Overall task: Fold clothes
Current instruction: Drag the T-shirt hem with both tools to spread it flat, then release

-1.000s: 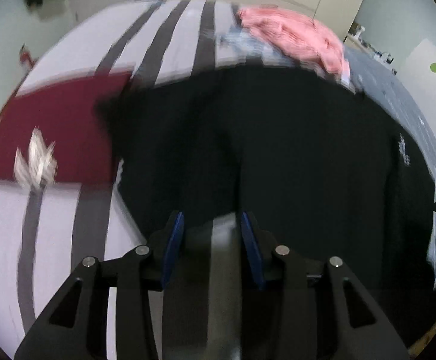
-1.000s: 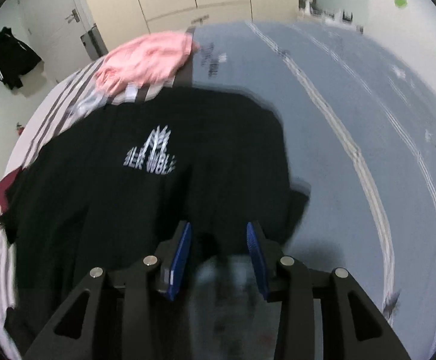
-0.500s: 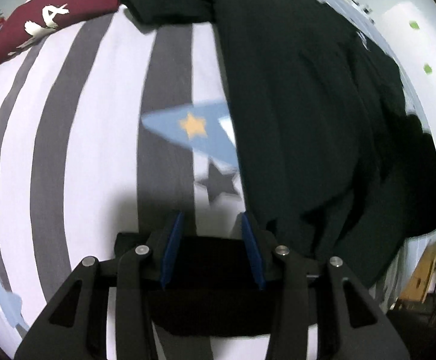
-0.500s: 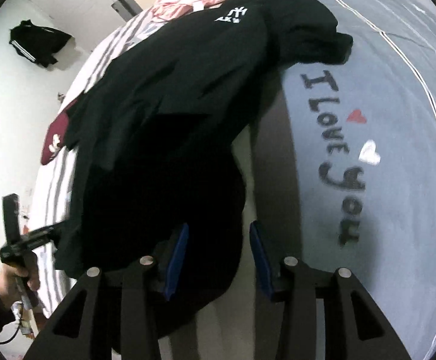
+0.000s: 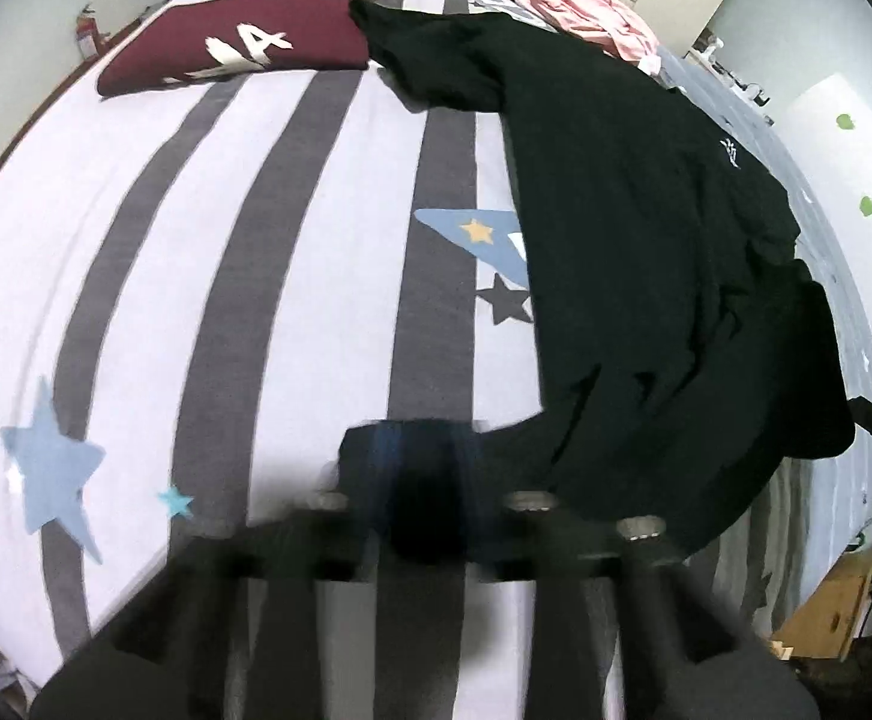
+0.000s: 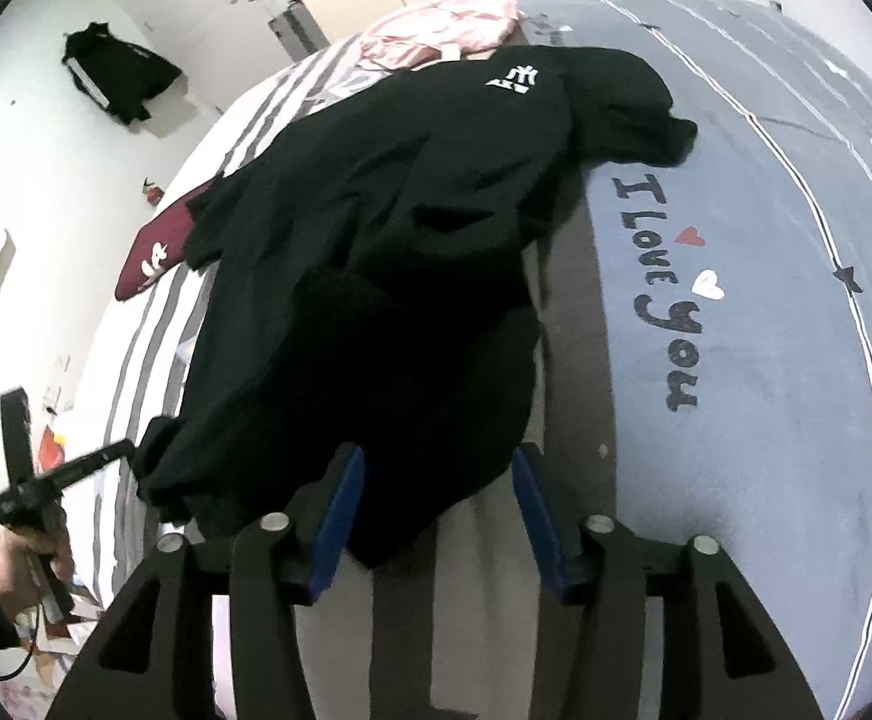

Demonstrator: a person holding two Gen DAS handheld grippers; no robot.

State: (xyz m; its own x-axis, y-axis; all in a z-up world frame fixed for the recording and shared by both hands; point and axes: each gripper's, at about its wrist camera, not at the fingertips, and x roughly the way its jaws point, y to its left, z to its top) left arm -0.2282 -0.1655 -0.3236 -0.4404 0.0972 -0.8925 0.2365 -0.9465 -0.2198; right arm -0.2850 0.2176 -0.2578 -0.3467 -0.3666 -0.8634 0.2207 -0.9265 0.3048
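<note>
Far left on the striped bed (image 5: 207, 252): a folded dark-red garment (image 5: 237, 39), flat near the far edge. Just right of it, touching its corner, one sleeve of the black shirt (image 5: 634, 228). Stretched from that sleeve across the middle of the bed toward the near edge, rumpled, with a small white print near the collar. Behind its far end, a pink garment (image 5: 580, 15) in a heap. Near hem bunched at the left tongs (image 5: 429, 480), blurred by motion; dark cloth lying between the blue pads, but pinched or loose, cannot tell. Further right, in the right wrist view, the same black shirt (image 6: 411, 252) draped down to the right tongs (image 6: 436, 510), spread wide, hem sagging between the fingers (image 6: 339, 516) without being clamped. Rightmost, grey-blue bedding (image 6: 766, 300) lettered "I Love you".
</note>
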